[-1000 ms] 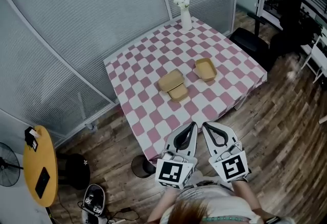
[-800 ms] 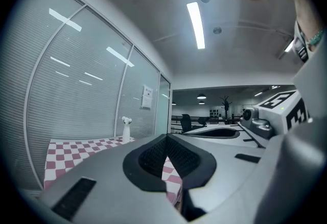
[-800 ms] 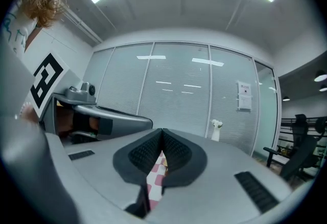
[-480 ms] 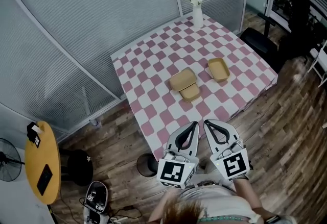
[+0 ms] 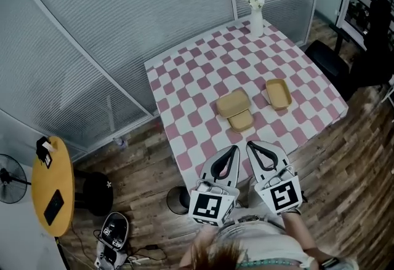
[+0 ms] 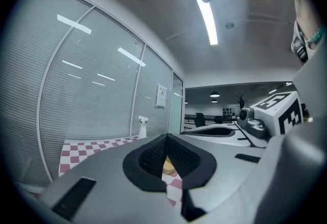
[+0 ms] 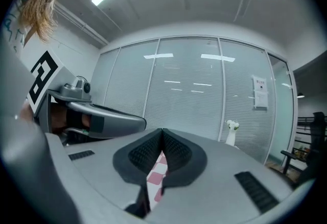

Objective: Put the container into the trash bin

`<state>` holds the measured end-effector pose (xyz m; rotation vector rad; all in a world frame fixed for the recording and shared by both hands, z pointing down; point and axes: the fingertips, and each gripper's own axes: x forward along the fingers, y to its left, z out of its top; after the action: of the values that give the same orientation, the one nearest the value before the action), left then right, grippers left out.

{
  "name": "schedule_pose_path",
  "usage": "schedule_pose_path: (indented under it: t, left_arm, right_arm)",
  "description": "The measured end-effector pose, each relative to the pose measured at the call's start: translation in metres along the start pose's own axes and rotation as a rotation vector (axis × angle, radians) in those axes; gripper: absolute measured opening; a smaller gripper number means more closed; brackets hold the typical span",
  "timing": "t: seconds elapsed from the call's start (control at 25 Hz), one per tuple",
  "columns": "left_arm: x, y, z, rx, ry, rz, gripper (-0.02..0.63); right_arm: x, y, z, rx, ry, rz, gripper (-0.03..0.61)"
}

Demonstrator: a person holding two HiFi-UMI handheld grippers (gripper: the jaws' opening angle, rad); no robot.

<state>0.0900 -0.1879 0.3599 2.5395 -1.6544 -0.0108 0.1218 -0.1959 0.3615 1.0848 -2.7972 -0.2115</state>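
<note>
Containers of tan colour, three in all, lie on the pink-and-white checked surface (image 5: 184, 78). A wide container (image 5: 234, 103) sits near the middle, a smaller container (image 5: 241, 121) touches its near edge, and a third container (image 5: 278, 93) lies apart to the right with its open side up. A white vase (image 5: 256, 19) with white flowers stands at the far corner, close to the ribbed glass wall (image 5: 123, 16).

The left gripper (image 5: 233, 150) and the right gripper (image 5: 249, 146) are held side by side over the near edge of the surface, both pointing level toward the containers and not touching them. Each one is clenched with its tips pressed together and nothing grasped. In the left gripper view, a bit of tan container shows through the gap behind the closed tips. In the right gripper view, only checked cloth shows there.

A small dark round bin (image 5: 178, 199) stands on the wooden floor (image 5: 345, 170) by the near left corner of the surface, just left of the left gripper's marker cube. Further left are a black stool (image 5: 97, 194) and a round yellow side table (image 5: 52, 186)
</note>
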Motion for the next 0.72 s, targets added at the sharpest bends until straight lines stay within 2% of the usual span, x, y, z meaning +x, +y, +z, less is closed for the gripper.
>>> schedule_pose_path:
  t: [0.32,0.72]
  left_arm:
    - [0.057,0.042,0.015,-0.01,-0.001,0.072,0.006]
    - [0.094,0.07,0.017,-0.019,0.009,0.167,0.006]
  right_arm:
    - [0.061,-0.035,0.014,-0.01,-0.039,0.095,-0.006]
    - [0.104,-0.064,0.003,-0.007,-0.024,0.192,-0.006]
